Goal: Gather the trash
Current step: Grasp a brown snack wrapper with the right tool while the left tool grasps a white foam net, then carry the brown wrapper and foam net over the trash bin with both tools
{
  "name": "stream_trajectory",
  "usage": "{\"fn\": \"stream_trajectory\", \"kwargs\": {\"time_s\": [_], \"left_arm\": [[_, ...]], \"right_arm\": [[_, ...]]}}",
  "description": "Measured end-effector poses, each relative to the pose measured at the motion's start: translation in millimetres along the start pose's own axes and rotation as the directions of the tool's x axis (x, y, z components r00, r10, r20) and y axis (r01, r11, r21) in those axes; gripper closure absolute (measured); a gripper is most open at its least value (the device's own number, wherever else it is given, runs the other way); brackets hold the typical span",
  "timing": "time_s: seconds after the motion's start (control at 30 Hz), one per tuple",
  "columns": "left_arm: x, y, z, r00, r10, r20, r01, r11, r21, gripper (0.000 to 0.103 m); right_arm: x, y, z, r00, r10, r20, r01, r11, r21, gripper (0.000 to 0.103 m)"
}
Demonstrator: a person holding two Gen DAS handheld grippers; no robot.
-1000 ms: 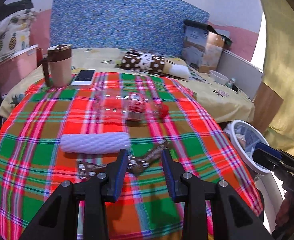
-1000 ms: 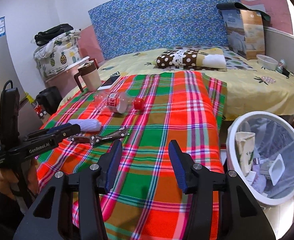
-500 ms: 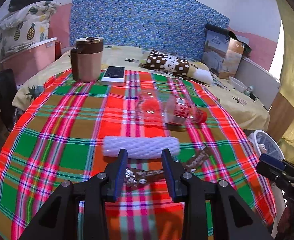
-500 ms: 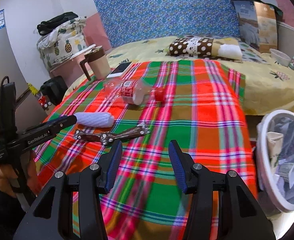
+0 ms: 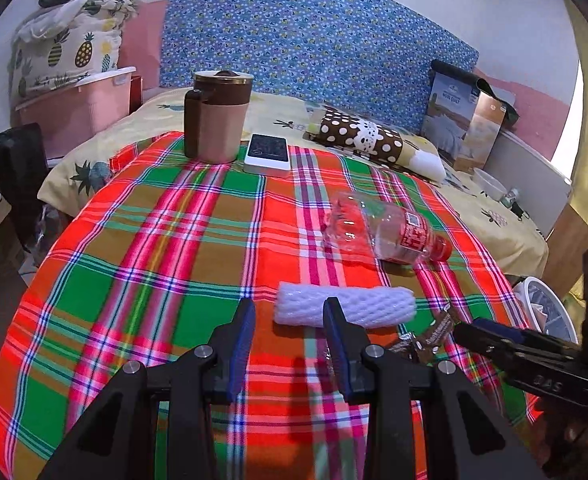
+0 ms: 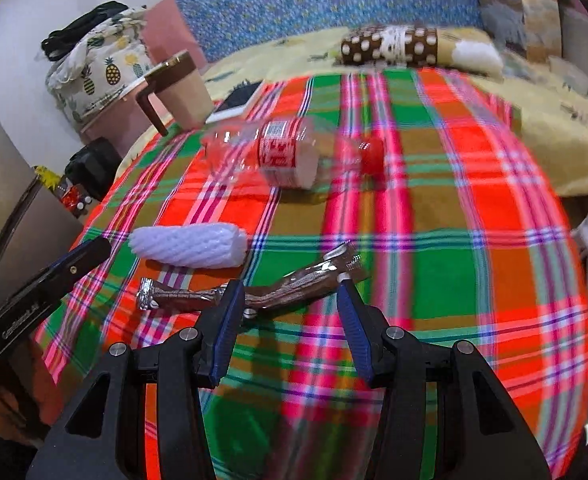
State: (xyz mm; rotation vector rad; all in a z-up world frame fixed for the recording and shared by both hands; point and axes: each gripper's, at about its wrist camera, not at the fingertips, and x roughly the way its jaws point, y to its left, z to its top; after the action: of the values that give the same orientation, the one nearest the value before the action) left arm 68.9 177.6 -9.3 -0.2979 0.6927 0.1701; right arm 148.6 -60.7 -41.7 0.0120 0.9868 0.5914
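Two handheld grippers hover over a table covered in a red, green and pink plaid cloth point(image 5: 166, 248). The left gripper point(image 5: 288, 312) has its blue-padded fingers spread apart with nothing between them; its tips sit just at the near left end of a white foam net sleeve point(image 5: 344, 310), which lies on its side across the cloth. The right gripper point(image 6: 290, 292) is also spread wide and holds nothing; its fingers straddle the near side of two crumpled brown snack wrappers point(image 6: 250, 290), which lie end to end on the cloth just in front of the foam sleeve.

Farther back, a clear, crushed plastic bottle point(image 5: 386, 232) with a red label and red cap lies on its side, cap pointing toward the right edge of the table. At the far left corner stand a tan lidded mug point(image 5: 216, 116) with a brown handle and, just beside it, a white-framed phone point(image 5: 268, 152) lying flat.

The left half of the cloth, between the mug and the near edge, is bare plaid. The right half in the right wrist view is likewise bare up to the rounded table edge. Past that right edge, below table level, the rim of a white trash bin point(image 5: 534, 300) shows, with scraps inside. Behind the table is a bed point(image 5: 494, 232) with a yellow sheet and a blue patterned headboard point(image 5: 314, 36).
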Motion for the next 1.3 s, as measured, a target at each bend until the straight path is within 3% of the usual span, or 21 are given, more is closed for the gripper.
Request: {"fn": "stream_trajectory", "kwargs": {"time_s": [0.3, 0.33, 0.37, 0.4, 0.73, 1.1, 1.3], "left_arm": [[10, 5, 10, 1.0, -0.021, -0.004, 0.021, 0.999, 0.026, 0.068], [13, 4, 11, 1.0, -0.024, -0.007, 0.024, 0.999, 0.033, 0.068], [16, 3, 13, 0.999, -0.03, -0.013, 0.031, 0.999, 0.043, 0.068], [21, 0, 14, 0.999, -0.041, -0.021, 0.043, 0.997, 0.057, 0.068], [62, -19, 20, 0.985, -0.112, -0.129, 0.131, 0.981, 0.146, 0.061], [41, -41, -9, 0.951, -0.21, -0.225, 0.257, 0.945, 0.202, 0.06], [36, -71, -15, 0.948, -0.224, -0.225, 0.279, 0.926, 0.255, 0.057]], "right_arm": [[15, 4, 7, 0.999, -0.04, -0.012, 0.041, 0.999, 0.025, 0.053], [15, 4, 8, 0.999, -0.052, -0.012, 0.052, 0.999, 0.018, 0.057], [17, 4, 9, 0.998, -0.065, -0.014, 0.065, 0.998, 0.007, 0.074], [17, 2, 9, 0.997, -0.069, -0.02, 0.069, 0.998, 0.001, 0.083], [-5, -25, -3, 0.999, -0.052, -0.012, 0.052, 0.999, -0.01, 0.084], [-20, -49, -14, 0.999, -0.036, -0.002, 0.036, 0.999, 0.005, 0.084], [-28, -58, -18, 0.999, -0.048, 0.016, 0.048, 0.999, 0.019, 0.084]]}}
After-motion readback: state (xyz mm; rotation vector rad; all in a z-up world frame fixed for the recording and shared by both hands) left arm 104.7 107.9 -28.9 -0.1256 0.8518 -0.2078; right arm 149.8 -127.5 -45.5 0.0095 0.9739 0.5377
